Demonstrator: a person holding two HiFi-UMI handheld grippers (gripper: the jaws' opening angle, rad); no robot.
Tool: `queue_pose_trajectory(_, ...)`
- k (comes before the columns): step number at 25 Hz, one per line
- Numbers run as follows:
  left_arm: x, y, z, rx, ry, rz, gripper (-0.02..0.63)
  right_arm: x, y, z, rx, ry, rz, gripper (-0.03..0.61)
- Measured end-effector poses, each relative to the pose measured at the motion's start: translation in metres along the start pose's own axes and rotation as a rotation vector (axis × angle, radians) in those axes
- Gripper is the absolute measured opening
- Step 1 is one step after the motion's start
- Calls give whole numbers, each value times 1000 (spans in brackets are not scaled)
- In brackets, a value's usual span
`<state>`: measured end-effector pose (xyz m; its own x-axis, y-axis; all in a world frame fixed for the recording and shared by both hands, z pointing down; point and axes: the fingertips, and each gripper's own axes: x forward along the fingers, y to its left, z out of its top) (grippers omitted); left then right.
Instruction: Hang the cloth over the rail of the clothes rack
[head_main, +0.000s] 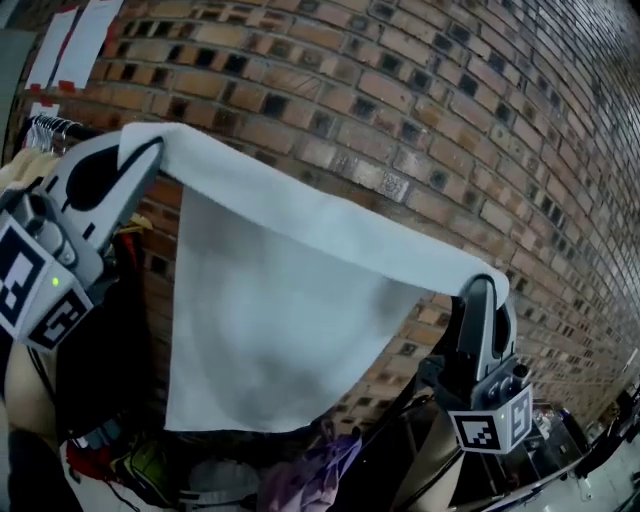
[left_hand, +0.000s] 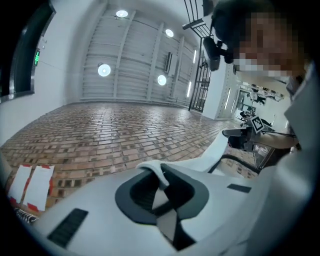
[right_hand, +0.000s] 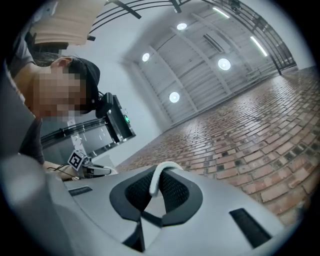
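Cloth (head_main: 290, 320): white, held up mid-frame and stretched between both grippers. Its top edge slopes from upper left down to the right, and the rest hangs free in front of the brick wall (head_main: 420, 90).
Left gripper (head_main: 138, 152): upper left of the frame. Its jaws are nearly together, pinching the cloth's upper left corner. In its own view a thin fold of cloth stands between the dark pads (left_hand: 142, 192).
Right gripper (head_main: 487, 288): right of centre, lower than the left one. Its jaws are narrow, clamped on the cloth's other top corner. In its own view a rolled edge of cloth curls out over the pads (right_hand: 175, 190).
Rail (head_main: 55, 125): at the far upper left edge, with hangers on it, behind the left gripper. The cloth does not lie over it.
Clothes (head_main: 320, 465): purple and dark garments at the bottom of the frame, below the cloth's lower edge.
Person (right_hand: 80, 70): upper left of the right gripper view and upper right of the left gripper view.
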<state>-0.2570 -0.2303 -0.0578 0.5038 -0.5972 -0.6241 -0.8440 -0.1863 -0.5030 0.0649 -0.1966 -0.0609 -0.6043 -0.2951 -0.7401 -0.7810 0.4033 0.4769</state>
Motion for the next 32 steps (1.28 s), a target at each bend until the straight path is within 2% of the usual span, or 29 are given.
queue_pose_trajectory(4,-41,-30,-36,79,27,50,34,-28,29,-16,-28,40,-21,26)
queue_pose_trajectory(6,-57,-41,-62,66,71,47,34,-46,39,-31,18,60,-37,26)
queue_pose_trajectory(9,-72,-53,-93,-4,117,17,34,-72,50,-60,90,116,-70,26)
queue_pose_trajectory(12,-78,-61,-115,-26,138,-3,34,-94,56,-94,101,191,-121,26)
queue_pose_trajectory(16,-87,-77,-145,-72,156,-17,34,-117,60,-129,102,236,-173,26)
queue_pose_trajectory(21,-103,-96,-190,-263,175,-48,35,-143,70,-157,128,260,-219,26)
queue_pose_trajectory(22,-107,-99,-197,-282,179,-46,34,-147,74,-161,131,273,-226,26)
queue_pose_trajectory(24,-114,-102,-211,-260,194,-23,35,-155,84,-170,112,295,-239,26)
queue_pose_trajectory(28,-123,-111,-242,-174,242,54,35,-170,102,-197,-4,345,-294,26)
queue_pose_trajectory(32,-131,-125,-270,-147,282,105,34,-181,114,-220,2,357,-387,26)
